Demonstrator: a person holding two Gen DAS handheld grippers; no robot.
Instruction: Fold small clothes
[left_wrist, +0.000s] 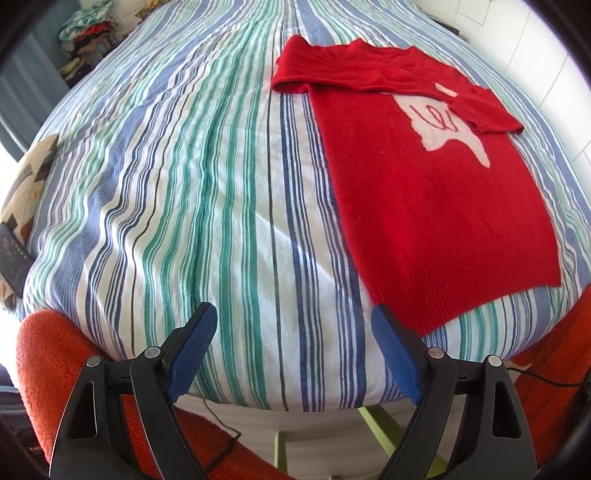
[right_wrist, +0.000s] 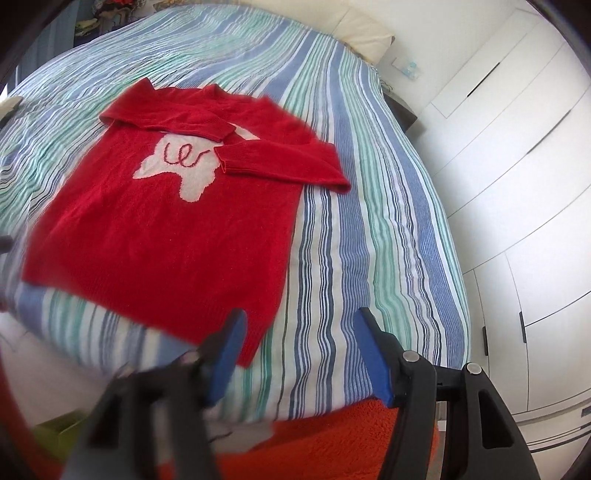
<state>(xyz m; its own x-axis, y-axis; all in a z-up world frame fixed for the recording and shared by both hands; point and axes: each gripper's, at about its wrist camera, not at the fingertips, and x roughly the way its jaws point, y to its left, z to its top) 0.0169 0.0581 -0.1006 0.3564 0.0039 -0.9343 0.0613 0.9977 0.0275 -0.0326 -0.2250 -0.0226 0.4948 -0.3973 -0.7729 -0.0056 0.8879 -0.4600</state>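
The red knitted sweater with a pale motif (left_wrist: 436, 206) lies flat on the striped bedspread (left_wrist: 207, 192), both sleeves folded across its chest. The left gripper (left_wrist: 295, 325) and right gripper (right_wrist: 297, 332) hover open and empty near the hem — a one-sided pinch there could drag the knit askew and spill the sleeves.

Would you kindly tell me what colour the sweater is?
Red, with a pale patch on the sweater; clearest in the right wrist view.
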